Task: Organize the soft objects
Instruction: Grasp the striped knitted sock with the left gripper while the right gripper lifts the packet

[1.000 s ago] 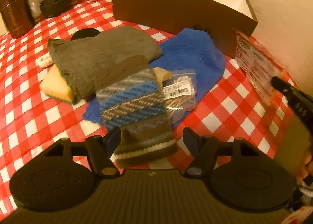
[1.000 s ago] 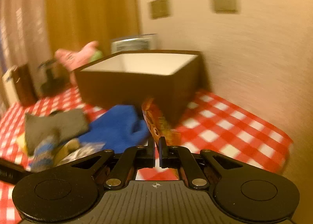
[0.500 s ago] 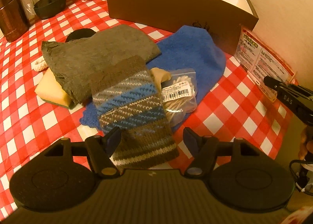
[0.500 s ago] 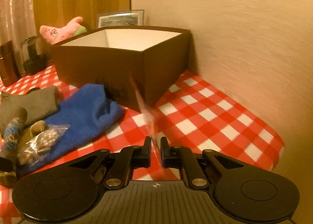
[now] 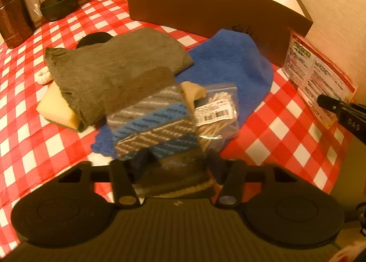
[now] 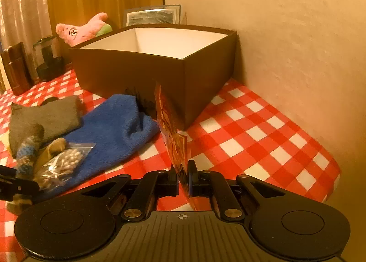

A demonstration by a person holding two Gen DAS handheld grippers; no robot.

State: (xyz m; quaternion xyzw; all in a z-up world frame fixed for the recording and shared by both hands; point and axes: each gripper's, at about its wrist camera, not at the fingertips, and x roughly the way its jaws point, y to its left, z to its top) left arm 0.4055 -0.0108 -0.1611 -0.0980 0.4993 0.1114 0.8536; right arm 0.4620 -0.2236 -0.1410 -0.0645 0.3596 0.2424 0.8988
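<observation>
While grey cloth [image 5: 114, 70] overlaps striped sock [image 5: 157, 131], swab bag [image 5: 217, 113] abuts it.

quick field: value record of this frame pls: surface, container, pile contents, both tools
surface: table with red-and-white checked cloth
container: brown box, open top, white inside, by the wall
pile: striped knit sock on top; grey cloth; blue towel; bag of cotton swabs; yellow sponge
left tool: jaws closing around the sock's near end, grip not yet clear
right tool: shut on an orange printed packet, held edge-on in front of the box
background: pink plush toy behind the box
</observation>
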